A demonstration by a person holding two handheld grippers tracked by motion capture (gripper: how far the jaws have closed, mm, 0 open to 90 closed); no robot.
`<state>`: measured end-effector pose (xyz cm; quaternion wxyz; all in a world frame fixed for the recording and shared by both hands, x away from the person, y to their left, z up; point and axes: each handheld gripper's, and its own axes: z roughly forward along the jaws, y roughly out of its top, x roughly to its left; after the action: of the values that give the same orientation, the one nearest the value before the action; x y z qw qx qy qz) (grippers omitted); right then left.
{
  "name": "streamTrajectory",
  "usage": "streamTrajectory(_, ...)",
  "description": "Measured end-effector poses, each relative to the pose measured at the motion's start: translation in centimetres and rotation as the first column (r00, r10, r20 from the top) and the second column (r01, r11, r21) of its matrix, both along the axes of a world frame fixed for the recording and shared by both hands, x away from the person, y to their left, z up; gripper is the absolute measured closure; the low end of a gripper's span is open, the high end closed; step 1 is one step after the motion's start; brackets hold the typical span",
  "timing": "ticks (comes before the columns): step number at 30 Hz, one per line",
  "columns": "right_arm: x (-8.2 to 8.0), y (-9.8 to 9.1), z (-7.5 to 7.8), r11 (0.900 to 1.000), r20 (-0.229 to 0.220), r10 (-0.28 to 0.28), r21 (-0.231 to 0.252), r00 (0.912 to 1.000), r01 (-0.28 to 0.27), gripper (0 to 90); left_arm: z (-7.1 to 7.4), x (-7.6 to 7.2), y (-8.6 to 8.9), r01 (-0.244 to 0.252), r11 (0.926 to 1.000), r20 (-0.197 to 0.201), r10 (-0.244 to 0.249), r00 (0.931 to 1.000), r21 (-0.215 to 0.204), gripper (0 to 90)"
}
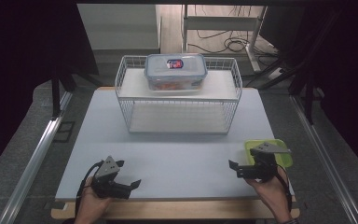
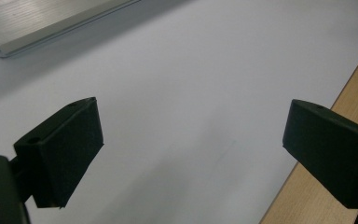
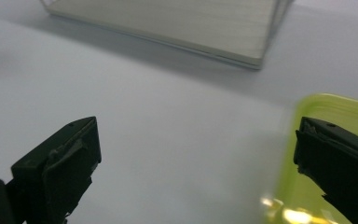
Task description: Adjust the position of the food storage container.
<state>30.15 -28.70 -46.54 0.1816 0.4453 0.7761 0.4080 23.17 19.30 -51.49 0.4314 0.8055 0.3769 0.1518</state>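
White table (image 1: 168, 158) lies bare lower centre; left gripper (image 1: 133, 184) by its near edge, right gripper (image 1: 234, 169) beside green tray (image 1: 286, 158), both spread wide, holding nothing

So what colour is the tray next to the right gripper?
Lime green tray, clearest in the right gripper view.

green tray (image 1: 284, 157): near half hidden under right claw (image 1: 234, 169) at bench's right edge | box (image 1: 175, 71) contents: orange, too blurred to tell | box label: unreadable | wire rack (image 3: 177, 28): cut off by top edge in right gripper view
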Motion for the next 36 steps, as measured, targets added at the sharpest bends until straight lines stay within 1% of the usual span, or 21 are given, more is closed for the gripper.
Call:
streamTrajectory(2,0.2,-0.5,0.2,0.9998,-0.001,-0.019,-0.004,0.9998,0.019,4.4,-0.1,0.0,0.0,0.001,1.0,-0.003,-0.001,1.0,-0.001,5.0)
streamTrajectory(4,0.6,-2.1,0.6,0.9981,0.001,-0.062,0.007,0.9981,0.062,15.2,-0.2,0.1,0.1,0.002,1.0,-0.009,-0.002,1.0,-0.004,5.0)
streamTrajectory(6,0.9,-3.1,0.8,0.9964,0.003,-0.084,-0.005,0.9964,0.084,28.4,-0.3,0.2,0.1,0.003,0.9999,-0.018,-0.003,0.9998,-0.013,5.2)
streamTrajectory(8,1.0,-3.6,0.9,0.996,0.001,-0.088,-0.015,0.9961,0.088,32.2,-0.3,0.2,0.2,0.004,0.9999,-0.02,-0.004,0.9998,-0.013,5.2)
streamTrajectory(9,1.2,-4.1,0.9,0.994,0.004,-0.107,-0.026,0.9943,0.107,36.6,-0.4,0.3,0.2,0.003,0.9999,-0.022,-0.004,0.9998,-0.013,5.3)
streamTrajectory(10,1.5,-5.3,1.1,0.9929,0.008,-0.117,-0.021,0.9931,0.117,48.1,-0.4,0.3,0.1,0.005,0.9999,-0.023,-0.006,0.9997,-0.012,5.4)
streamTrajectory(11,1.5,-5.3,1.1,0.9929,0.008,-0.117,-0.021,0.9931,0.117,48.1,-0.4,0.3,0.1,0.005,0.9999,-0.023,-0.006,0.9997,-0.012,5.5)
streamTrajectory(12,1.8,-6.4,1.3,0.9884,0.015,-0.146,-0.039,0.9891,0.147,58.8,-0.4,0.3,0.1,0.006,0.9999,-0.023,-0.006,0.9997,-0.01,5.5)
streamTrajectory(13,1.9,-7.0,1.4,0.9866,0.012,-0.157,-0.044,0.9876,0.157,63.2,-0.4,0.3,0.0,0.007,0.9999,-0.022,-0.007,0.9997,-0.008,5.5)
streamTrajectory(14,1.9,-7.0,1.4,0.9866,0.012,-0.157,-0.044,0.9876,0.157,63.2,-0.4,0.3,0.0,0.007,0.9999,-0.022,-0.007,0.9997,-0.008,5.5)
streamTrajectory(15,2.2,-8.1,1.4,0.9806,0.011,-0.186,-0.06,0.9824,0.187,72.1,-0.4,0.3,0.0,0.008,1.0,-0.019,-0.008,0.9998,-0.004,5.5)
streamTrajectory(16,2.2,-8.1,1.4,0.9806,0.011,-0.186,-0.06,0.9824,0.187,72.1,-0.4,0.3,0.0,0.008,1.0,-0.019,-0.008,0.9998,-0.004,5.5)
streamTrajectory(17,2.5,-9.3,1.3,0.9753,0.009,-0.21,-0.067,0.9776,0.211,78.9,-0.4,0.3,0.0,0.008,1.0,-0.019,-0.008,0.9998,-0.002,5.5)
streamTrajectory(19,2.7,-10.3,1.2,0.9682,0.012,-0.24,-0.07,0.9707,0.24,85.3,-0.5,0.4,0.0,0.011,0.9999,-0.025,-0.011,0.9996,-0.011,5.5)
streamTrajectory(20,2.7,-10.3,1.2,0.9682,0.012,-0.24,-0.07,0.9707,0.24,85.3,-0.5,0.4,0.0,0.011,0.9999,-0.025,-0.011,0.9996,-0.011,5.5)
streamTrajectory(21,3.0,-11.2,1.1,0.9629,0.011,-0.261,-0.066,0.9652,0.261,88.8,-0.5,0.4,0.0,0.011,0.9998,-0.027,-0.012,0.9996,-0.013,5.5)
streamTrajectory(26,3.5,-12.7,1.0,0.9419,0.033,-0.323,-0.088,0.946,0.324,89.1,-0.5,0.4,0.1,0.011,0.9998,-0.028,-0.011,0.9995,-0.017,5.5)
streamTrajectory(27,3.5,-12.7,1.0,0.9419,0.033,-0.323,-0.088,0.946,0.324,89.1,-0.5,0.4,0.1,0.011,0.9998,-0.028,-0.011,0.9995,-0.017,5.5)
streamTrajectory(28,3.8,-13.4,0.9,0.9337,0.02,-0.35,-0.075,0.9367,0.35,89.1,-0.6,0.4,0.1,0.011,0.9998,-0.029,-0.011,0.9995,-0.016,5.5)
streamTrajectory(31,4.3,-14.3,0.2,0.9212,0.004,-0.379,-0.093,0.9253,0.378,89.1,-0.6,0.5,0.1,0.012,0.9998,-0.032,-0.012,0.9994,-0.018,5.5)
streamTrajectory(36,4.8,-15.2,-1.1,0.9099,-0.03,-0.402,-0.125,0.9152,0.396,89.1,-0.7,0.6,0.1,0.016,0.9992,-0.041,-0.018,0.999,-0.036,5.3)
